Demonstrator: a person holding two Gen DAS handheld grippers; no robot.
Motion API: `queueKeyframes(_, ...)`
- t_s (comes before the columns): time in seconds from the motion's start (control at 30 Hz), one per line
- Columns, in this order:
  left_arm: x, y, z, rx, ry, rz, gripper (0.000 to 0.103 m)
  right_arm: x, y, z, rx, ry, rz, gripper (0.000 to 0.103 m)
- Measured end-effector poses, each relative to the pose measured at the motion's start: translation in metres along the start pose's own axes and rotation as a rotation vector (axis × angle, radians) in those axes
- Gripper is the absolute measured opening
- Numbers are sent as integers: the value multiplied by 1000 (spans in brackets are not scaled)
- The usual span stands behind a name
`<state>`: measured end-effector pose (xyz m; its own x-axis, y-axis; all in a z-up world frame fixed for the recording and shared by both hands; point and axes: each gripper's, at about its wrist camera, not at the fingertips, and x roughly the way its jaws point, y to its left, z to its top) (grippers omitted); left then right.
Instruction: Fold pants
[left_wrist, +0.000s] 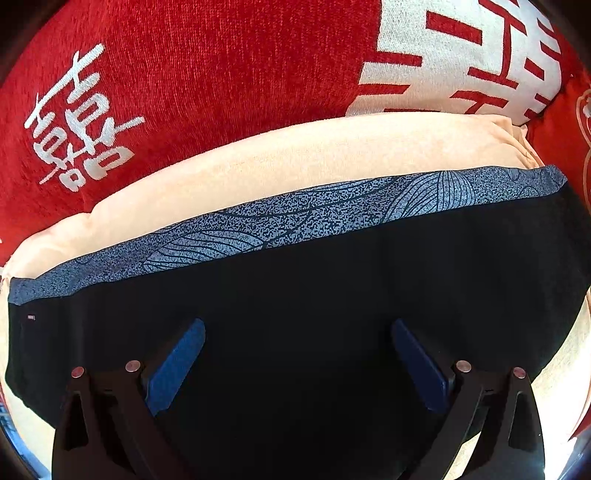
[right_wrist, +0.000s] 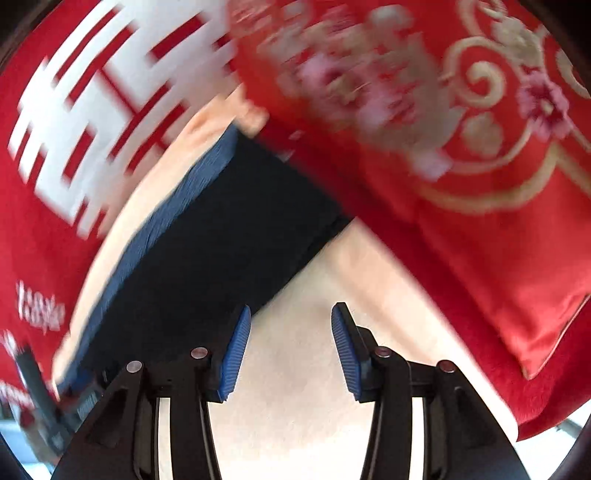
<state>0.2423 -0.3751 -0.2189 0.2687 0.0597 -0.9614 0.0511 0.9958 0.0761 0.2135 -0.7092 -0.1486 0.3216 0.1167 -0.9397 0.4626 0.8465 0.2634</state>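
The pants (left_wrist: 314, 295) lie folded into a black rectangle with a blue leaf-patterned band (left_wrist: 280, 221) along the far edge, on a cream cushion (left_wrist: 295, 155). My left gripper (left_wrist: 297, 338) is open and empty, its blue pads (left_wrist: 177, 365) spread wide just above the black cloth. In the right wrist view the folded pants (right_wrist: 221, 243) lie to the left and ahead. My right gripper (right_wrist: 291, 332) is open and empty over the bare cream cushion (right_wrist: 314, 406), just right of the pants' near corner. That view is motion-blurred.
Red pillows with white characters (left_wrist: 184, 74) stand behind the cushion. A red pillow with gold and pink embroidery (right_wrist: 461, 155) leans at the right, touching the pants' far corner. A dark object (right_wrist: 40, 398) shows blurred at the lower left.
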Motion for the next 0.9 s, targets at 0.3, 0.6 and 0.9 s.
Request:
queueKeyframes(0.3,-4,-6,-3,7,-6,11,102,2,8,33,-39,-71,16,16)
queueKeyframes(0.6,-4,-4,-2,13,-3,5,102,7,0,18,22,29,96,31)
queueKeyframes(0.9,-2,-2,-1,13,3,-3,102,18,-7,-18,100,109,215,33)
